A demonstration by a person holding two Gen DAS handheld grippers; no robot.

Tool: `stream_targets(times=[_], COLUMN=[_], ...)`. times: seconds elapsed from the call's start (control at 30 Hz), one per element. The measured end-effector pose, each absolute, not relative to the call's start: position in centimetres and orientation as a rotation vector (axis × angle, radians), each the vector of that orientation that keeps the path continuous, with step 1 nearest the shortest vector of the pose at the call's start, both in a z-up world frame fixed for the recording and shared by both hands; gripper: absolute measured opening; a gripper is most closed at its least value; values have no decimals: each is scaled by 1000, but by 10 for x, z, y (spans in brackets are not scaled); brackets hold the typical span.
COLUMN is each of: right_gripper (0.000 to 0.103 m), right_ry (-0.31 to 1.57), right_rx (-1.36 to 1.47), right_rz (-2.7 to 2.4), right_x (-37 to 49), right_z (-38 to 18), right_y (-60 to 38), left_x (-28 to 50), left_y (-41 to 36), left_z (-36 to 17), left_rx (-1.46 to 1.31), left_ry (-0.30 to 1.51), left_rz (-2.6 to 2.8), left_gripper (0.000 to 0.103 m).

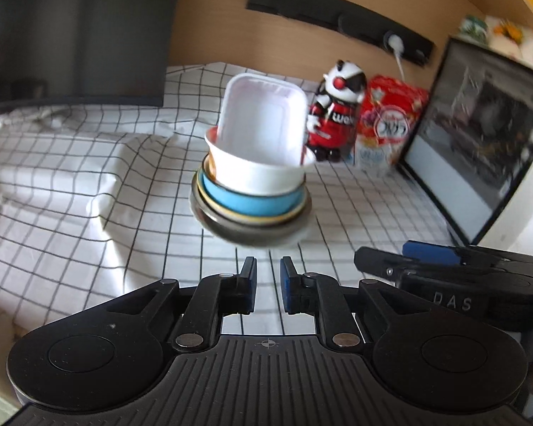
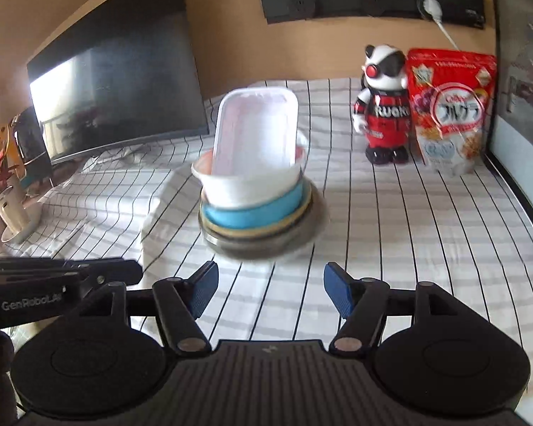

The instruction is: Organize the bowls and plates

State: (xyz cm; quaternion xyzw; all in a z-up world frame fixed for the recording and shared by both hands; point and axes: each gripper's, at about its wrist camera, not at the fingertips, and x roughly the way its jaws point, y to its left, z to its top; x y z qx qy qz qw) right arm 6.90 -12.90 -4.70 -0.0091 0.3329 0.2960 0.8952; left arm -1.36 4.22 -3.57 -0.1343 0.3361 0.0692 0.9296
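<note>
the stack [image 2: 256, 209] stands on the checked cloth [image 2: 391, 234], left of and nearer than the red cereal bag [image 2: 451, 106]. a grey metal plate [image 2: 266, 245] is lowest, then a yellow-rimmed dish, a blue bowl [image 2: 252, 214], a white bowl [image 2: 245, 190], and on top a white rectangular tray [image 2: 254, 135] tilted up on edge.

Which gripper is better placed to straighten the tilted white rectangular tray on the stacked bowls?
Probably the right gripper: its jaws stand open, empty, facing the stack. The left gripper is nearly shut and would need opening. The white rectangular tray leans in the white bowl.
</note>
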Motion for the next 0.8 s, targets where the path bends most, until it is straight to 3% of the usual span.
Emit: stream_targets(times=[0.2, 0.4, 0.8], right_gripper=[75, 76, 76], right_ry=[646, 691, 690], right_rx=[-38, -25, -16], right_rz=[555, 553, 546], right_x=[29, 16, 9], right_z=[-45, -54, -54], right_y=[-149, -157, -163], left_x=[-36, -49, -57], left_y=[25, -5, -18], left_z=[-42, -41, -37], left_rx=[-309, -122, -144], left_ry=[718, 698, 704], left_rz=[177, 270, 210], left_gripper=[15, 15, 15])
